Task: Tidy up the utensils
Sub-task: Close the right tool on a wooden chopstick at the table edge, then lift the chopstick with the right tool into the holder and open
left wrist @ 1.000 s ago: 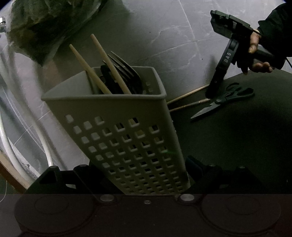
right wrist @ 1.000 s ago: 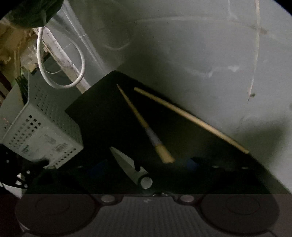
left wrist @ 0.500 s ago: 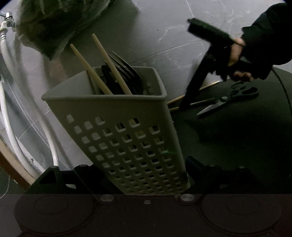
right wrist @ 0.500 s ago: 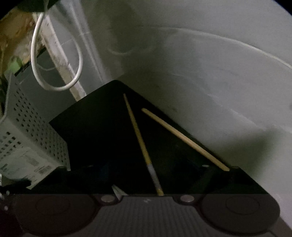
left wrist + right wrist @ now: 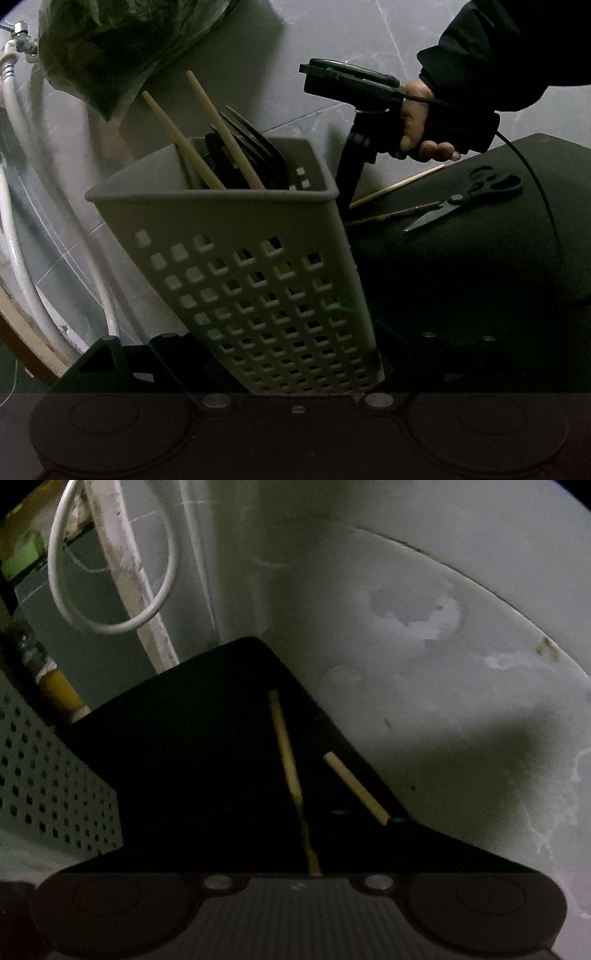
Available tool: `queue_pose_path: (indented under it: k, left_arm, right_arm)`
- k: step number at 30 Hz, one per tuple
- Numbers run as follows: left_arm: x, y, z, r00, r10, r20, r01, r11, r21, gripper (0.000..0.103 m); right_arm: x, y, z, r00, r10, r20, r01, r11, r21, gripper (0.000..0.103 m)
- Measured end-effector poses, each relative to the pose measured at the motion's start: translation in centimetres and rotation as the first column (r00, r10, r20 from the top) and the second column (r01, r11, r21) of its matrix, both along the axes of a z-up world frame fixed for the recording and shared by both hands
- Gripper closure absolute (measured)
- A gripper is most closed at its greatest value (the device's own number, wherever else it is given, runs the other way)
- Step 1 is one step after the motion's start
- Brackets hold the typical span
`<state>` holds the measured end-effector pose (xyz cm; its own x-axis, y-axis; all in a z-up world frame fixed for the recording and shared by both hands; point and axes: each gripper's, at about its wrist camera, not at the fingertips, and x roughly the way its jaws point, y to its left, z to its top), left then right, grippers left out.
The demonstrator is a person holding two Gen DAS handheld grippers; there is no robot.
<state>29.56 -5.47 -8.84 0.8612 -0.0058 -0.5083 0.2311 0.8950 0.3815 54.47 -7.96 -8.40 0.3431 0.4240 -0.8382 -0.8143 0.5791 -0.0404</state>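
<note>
Since a second ago your right gripper has swung away from the scissors and come down over the near ends of the two loose chopsticks on the black mat; your left gripper has kept its clamp on the caddy.

Your left tool's fingers press either side of the perforated caddy's lower end, holding it tilted with its mouth up and away from you. In your right tool's view the fingers are lost against the dark mat, so I cannot tell how wide it stands or whether it has closed on anything.

Progress looks partial: two chopsticks and dark forks already stand in the caddy, leaning out to its upper left. Left to do, by my reading: both loose chopsticks and the scissors.

Straight ahead of your right tool, the darker-ended chopstick runs nearly along your finger axis, its far tip pointing away and slightly left. The plain chopstick lies just to its right, angled so its far end converges toward the first. The scissors sit to the right of your right tool in the left view, blades pointing back toward the caddy.
</note>
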Motion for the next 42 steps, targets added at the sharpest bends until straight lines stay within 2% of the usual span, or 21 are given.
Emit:
queue_pose_path:
  k: [5,8,14,21,24,27,30,32,34,35,37,39,42]
  left_arm:
    - [0.0,0.8,-0.1,0.999,-0.034,0.0,0.034,0.999,-0.006,0.014]
    - [-0.1,1.3,-0.2,0.999,-0.053,0.0,0.053,0.999,-0.008,0.014]
    - [0.0,2.2,-0.1,0.996,-0.091,0.0,0.091,0.996,-0.007,0.014]
    - [0.4,3.1,0.0,0.991,-0.131,-0.008,0.131,0.991,-0.007,0.014]
    - [0.5,3.3,0.0,0.99,-0.142,-0.009,0.142,0.99,-0.005,0.014]
    - [0.5,3.5,0.1,0.988,-0.156,-0.009,0.156,0.988,-0.005,0.014]
    - [0.5,3.8,0.2,0.986,-0.166,-0.009,0.166,0.986,-0.005,0.014]
    - [0.4,4.0,0.2,0.985,-0.171,-0.008,0.171,0.985,-0.004,0.014]
    - [0.3,4.1,0.2,0.985,-0.173,-0.008,0.173,0.985,-0.005,0.014]
    - [0.3,4.2,0.2,0.985,-0.174,-0.008,0.174,0.985,-0.005,0.014]
    - [0.2,4.2,0.2,0.984,-0.176,-0.007,0.176,0.984,-0.005,0.014]
    - [0.2,4.2,0.2,0.985,-0.174,-0.007,0.174,0.985,-0.005,0.014]
    - [0.0,4.2,0.2,0.985,-0.175,-0.005,0.175,0.985,-0.004,0.014]
  right_arm:
    - [-2.4,0.2,0.3,0.994,0.037,0.099,-0.029,0.996,-0.082,0.097]
    - [-4.0,-0.5,1.0,0.985,0.03,0.169,-0.016,0.996,-0.086,0.097]
    - [-7.4,-4.2,3.7,0.955,-0.108,0.275,0.099,0.994,0.048,0.097]
    - [-11.2,-7.9,5.3,0.908,-0.257,0.332,0.189,0.956,0.224,0.097]
    - [-13.7,-9.6,6.8,0.864,-0.343,0.37,0.217,0.915,0.341,0.097]
    - [-16.8,-10.8,9.1,0.812,-0.43,0.394,0.223,0.853,0.471,0.097]
    - [-20.3,-11.1,11.9,0.757,-0.507,0.413,0.194,0.777,0.598,0.097]
    - [-22.6,-11.0,13.9,0.733,-0.552,0.397,0.154,0.704,0.694,0.097]
    - [-24.2,-10.7,15.7,0.731,-0.578,0.362,0.106,0.621,0.776,0.096]
    - [-24.6,-10.3,16.3,0.74,-0.58,0.341,0.08,0.579,0.811,0.096]
    - [-24.9,-9.1,17.0,0.759,-0.565,0.323,0.033,0.529,0.848,0.096]
    - [-24.9,-7.2,16.9,0.776,-0.545,0.317,0.004,0.507,0.862,0.096]
    - [-24.5,-5.1,15.7,0.802,-0.521,0.294,0.014,0.508,0.861,0.096]
